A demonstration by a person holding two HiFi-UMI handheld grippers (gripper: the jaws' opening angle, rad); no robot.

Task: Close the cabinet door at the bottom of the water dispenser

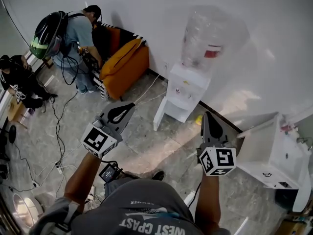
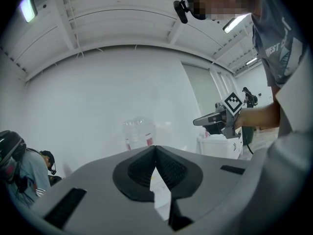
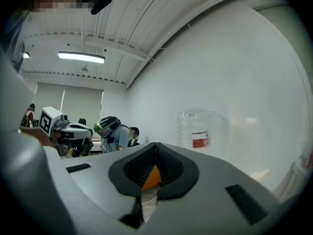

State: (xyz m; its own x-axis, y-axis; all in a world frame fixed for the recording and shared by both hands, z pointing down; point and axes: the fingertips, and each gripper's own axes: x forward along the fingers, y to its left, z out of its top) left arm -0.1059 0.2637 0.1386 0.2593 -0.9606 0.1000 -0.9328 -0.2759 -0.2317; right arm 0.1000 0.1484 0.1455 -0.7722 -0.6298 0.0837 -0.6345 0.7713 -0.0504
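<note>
The water dispenser point(image 1: 188, 84) stands on the floor point(image 1: 146, 148) at its far edge, against the white wall point(image 1: 146, 13), with a big clear bottle point(image 1: 205, 35) on top. The cabinet door point(image 1: 160, 115) at its base hangs open, swung out from the left side of the front towards the person. Both tools are held well short of it. The left gripper point(image 1: 130, 105) has its fingers point(image 2: 168, 168) closed tip to tip with nothing between them. The right gripper point(image 1: 207, 114) is closed and empty as well; the orange seen through the gap below its fingertips is the orange sofa point(image 1: 128, 65) farther off, not something held. The step in hand looks like the approach, so most of the job is ahead. Closed fingers suit a push, so there is no need to open either pair. The left gripper sits nearer the door's outer face and seems the natural one to use. It should come in low, meet the panel near its free edge rather than near the hinge, and follow the door's arc round until it lies flush with the front. The push should be slow and light, since the dispenser looks light and top-heavy under that bottle and could slide or rock. A cable point(image 1: 146, 93) trails on the floor beside the door and should be kept clear. The right gripper should stay away from the white box point(image 1: 266, 148) at the right.
</note>
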